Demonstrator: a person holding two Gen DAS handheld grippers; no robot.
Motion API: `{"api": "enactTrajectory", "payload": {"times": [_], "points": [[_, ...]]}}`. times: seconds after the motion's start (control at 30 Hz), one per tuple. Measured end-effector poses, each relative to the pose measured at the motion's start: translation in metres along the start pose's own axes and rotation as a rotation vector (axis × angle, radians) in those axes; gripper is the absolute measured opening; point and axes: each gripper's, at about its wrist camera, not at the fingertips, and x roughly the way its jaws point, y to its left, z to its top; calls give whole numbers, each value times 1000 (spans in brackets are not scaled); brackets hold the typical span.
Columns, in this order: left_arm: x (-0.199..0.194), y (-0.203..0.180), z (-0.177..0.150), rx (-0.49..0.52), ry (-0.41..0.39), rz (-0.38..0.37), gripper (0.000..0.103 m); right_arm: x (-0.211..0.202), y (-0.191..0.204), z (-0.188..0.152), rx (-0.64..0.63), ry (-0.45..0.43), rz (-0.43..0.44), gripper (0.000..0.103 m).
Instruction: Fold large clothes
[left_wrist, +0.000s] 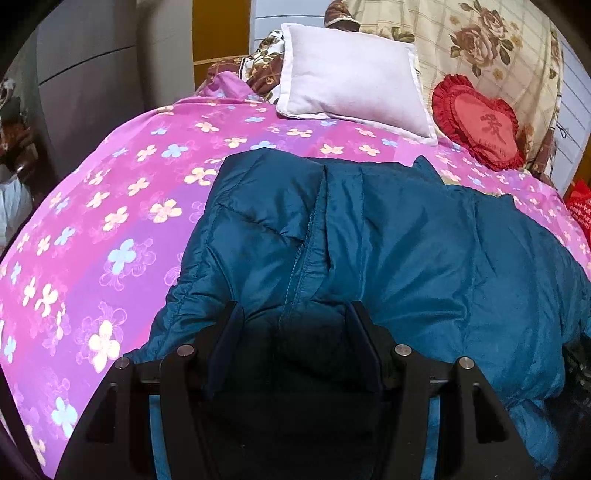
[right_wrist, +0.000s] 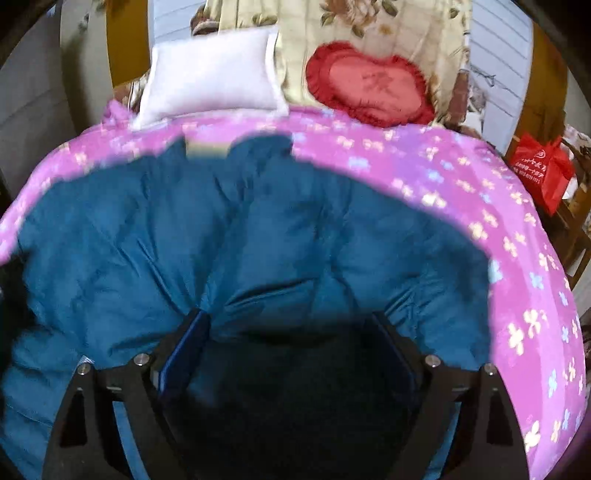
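Item: teal quilted jacket (left_wrist: 388, 251), padded, lying spread on the bed over a pink flowered bedsheet (left_wrist: 122, 206).

Position: directly ahead of and beneath both tools. The left tool (left_wrist: 293, 314) sits over the near hem beside the zip line (left_wrist: 303, 236), which runs straight forward from it. The right tool (right_wrist: 291, 321) sits over a puffed panel further along the same hem.

Tool state: both stand with jaws apart and padding bulging up between them; neither is clamped on cloth. The right view is motion-blurred, so contact there cannot be confirmed.

Handling, by judgement: bulky but light; soft and springy, so folds will tend to puff back open. The shell looks smooth and slightly glossy, likely slippery in a shallow pinch. Not fragile.

Where to hold: a deep bite at the hem or a stitched seam, taking both layers, one tool on each side of the zip.

Beyond the jacket: white pillow (left_wrist: 351, 74), red heart cushion (left_wrist: 476, 122).
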Motion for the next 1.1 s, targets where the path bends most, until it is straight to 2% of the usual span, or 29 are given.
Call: {"api": "enactTrajectory", "payload": {"times": [0.13,0.23,0.4,0.47,0.53,0.57,0.6,0.7,0.87,1.1], "points": [[1,1,0,-3,2,-6,40,-9,-9,3,28,28,38,91],[1,0,-1,0,1,-9,40,-31,-23,1,44,-25,38,91],[3,0,-1,9,4,-9,42,-48,-62,-4,98,-70,-23,91],[4,-1,-1,11,5,-7,44,-40,-77,-6,130,-47,-44,91],[4,-2,-2,16,6,-5,46,-16,-90,-11,151,45,-65,91],[5,-3,-2,21,8,-4,47,-7,-94,-13,163,76,-59,91],[5,-4,-2,24,9,-2,47,2,-103,-18,214,89,-4,91],[4,-4,-2,39,21,-9,47,7,-121,-27,346,91,87,92],[-14,1,-5,56,27,-11,47,-29,-108,-30,271,12,-6,92],[-40,12,-17,27,9,-46,47,-69,-94,-22,213,-60,11,92]]}}
